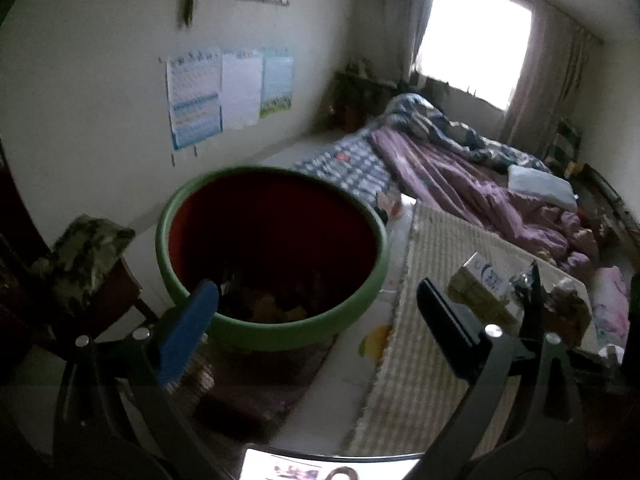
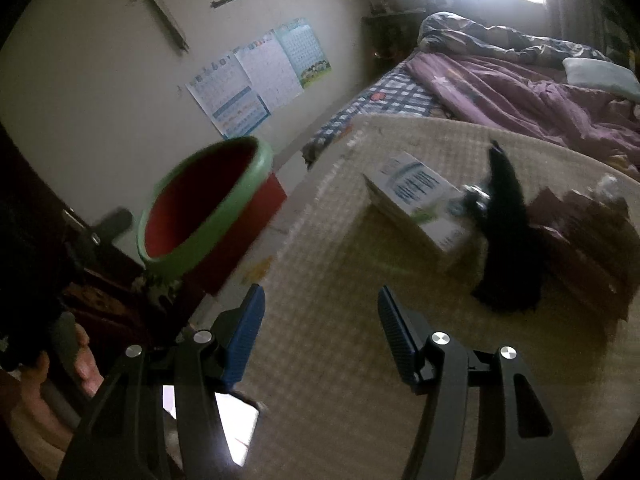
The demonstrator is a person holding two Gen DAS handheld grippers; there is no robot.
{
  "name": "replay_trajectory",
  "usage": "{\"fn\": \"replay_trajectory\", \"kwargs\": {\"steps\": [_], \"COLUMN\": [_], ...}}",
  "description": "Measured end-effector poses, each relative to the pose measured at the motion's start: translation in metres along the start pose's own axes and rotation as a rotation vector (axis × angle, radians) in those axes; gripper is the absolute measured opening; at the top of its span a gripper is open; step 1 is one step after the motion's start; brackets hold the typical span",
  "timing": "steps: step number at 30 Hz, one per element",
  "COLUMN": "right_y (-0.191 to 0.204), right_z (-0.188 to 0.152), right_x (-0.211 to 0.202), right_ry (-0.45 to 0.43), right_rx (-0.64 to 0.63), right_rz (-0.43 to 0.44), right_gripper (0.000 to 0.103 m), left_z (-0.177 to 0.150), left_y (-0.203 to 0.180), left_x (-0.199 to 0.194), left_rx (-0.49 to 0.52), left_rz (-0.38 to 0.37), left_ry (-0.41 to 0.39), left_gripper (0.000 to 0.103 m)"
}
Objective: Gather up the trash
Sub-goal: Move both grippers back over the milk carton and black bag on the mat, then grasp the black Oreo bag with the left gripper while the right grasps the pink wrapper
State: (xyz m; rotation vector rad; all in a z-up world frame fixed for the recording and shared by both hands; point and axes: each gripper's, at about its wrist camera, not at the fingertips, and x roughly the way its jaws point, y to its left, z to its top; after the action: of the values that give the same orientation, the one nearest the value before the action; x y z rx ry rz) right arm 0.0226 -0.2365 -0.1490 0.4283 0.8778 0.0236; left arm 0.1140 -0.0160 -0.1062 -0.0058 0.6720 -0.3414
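A red trash bin with a green rim (image 1: 272,320) sits close in front of my left gripper (image 1: 316,304), which is open, its left finger (image 1: 188,332) over the rim. Scraps lie in the bin's bottom (image 1: 276,308). The bin also shows in the right wrist view (image 2: 224,204), tilted. On the beige woven mat (image 2: 340,360) lie a white and blue carton (image 2: 420,196), a black object (image 2: 504,240) and brown crumpled wrapping (image 2: 592,248). My right gripper (image 2: 320,328) is open and empty above the mat, short of the carton. The carton (image 1: 484,276) also shows in the left wrist view.
A bed with purple and checked quilts (image 1: 460,168) lies behind the mat. Posters (image 1: 228,96) hang on the wall left. A camouflage cushion on a wooden chair (image 1: 84,256) stands left of the bin. A bright window (image 1: 476,36) is at the back.
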Motion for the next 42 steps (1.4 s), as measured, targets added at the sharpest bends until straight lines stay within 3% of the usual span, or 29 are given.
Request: {"fn": "replay_trajectory", "kwargs": {"steps": [6, 13, 20, 25, 32, 33, 34, 35, 38, 42], "right_y": [-0.042, -0.107, -0.151, -0.167, -0.162, -0.161, -0.160, -0.160, -0.162, -0.168], "right_z": [-0.029, -0.031, -0.013, 0.008, 0.027, 0.027, 0.026, 0.024, 0.015, 0.003], "right_x": [-0.018, -0.059, -0.089, -0.086, -0.060, -0.055, -0.051, -0.046, -0.044, -0.067], "right_ry": [0.017, -0.062, -0.163, -0.163, -0.059, -0.031, -0.013, 0.013, 0.041, -0.012], "right_rx": [0.018, 0.110, 0.150, 0.102, -0.063, -0.086, -0.099, -0.114, -0.112, -0.029], "right_rz": [-0.076, -0.176, -0.262, -0.292, -0.298, -0.296, -0.294, -0.286, -0.250, -0.193], "right_gripper": [0.057, 0.059, 0.065, 0.069, 0.070, 0.068, 0.058, 0.041, 0.013, 0.012], "left_z": [-0.017, -0.033, -0.047, -0.051, -0.058, -0.060, -0.060, -0.061, -0.063, -0.065], "left_y": [-0.048, -0.114, -0.147, -0.171, -0.208, -0.214, -0.219, -0.222, -0.227, -0.232], "left_x": [-0.012, -0.005, 0.002, 0.018, 0.047, 0.053, 0.057, 0.061, 0.069, 0.080], "left_rx": [0.087, 0.242, 0.288, 0.311, 0.348, 0.353, 0.353, 0.350, 0.325, 0.309], "left_rz": [-0.041, -0.128, -0.203, -0.255, -0.328, -0.340, -0.348, -0.354, -0.376, -0.392], "left_ry": [-0.059, 0.025, 0.075, 0.122, 0.220, 0.243, 0.261, 0.274, 0.310, 0.350], "left_gripper": [0.097, 0.097, 0.097, 0.097, 0.097, 0.097, 0.097, 0.097, 0.097, 0.088]}}
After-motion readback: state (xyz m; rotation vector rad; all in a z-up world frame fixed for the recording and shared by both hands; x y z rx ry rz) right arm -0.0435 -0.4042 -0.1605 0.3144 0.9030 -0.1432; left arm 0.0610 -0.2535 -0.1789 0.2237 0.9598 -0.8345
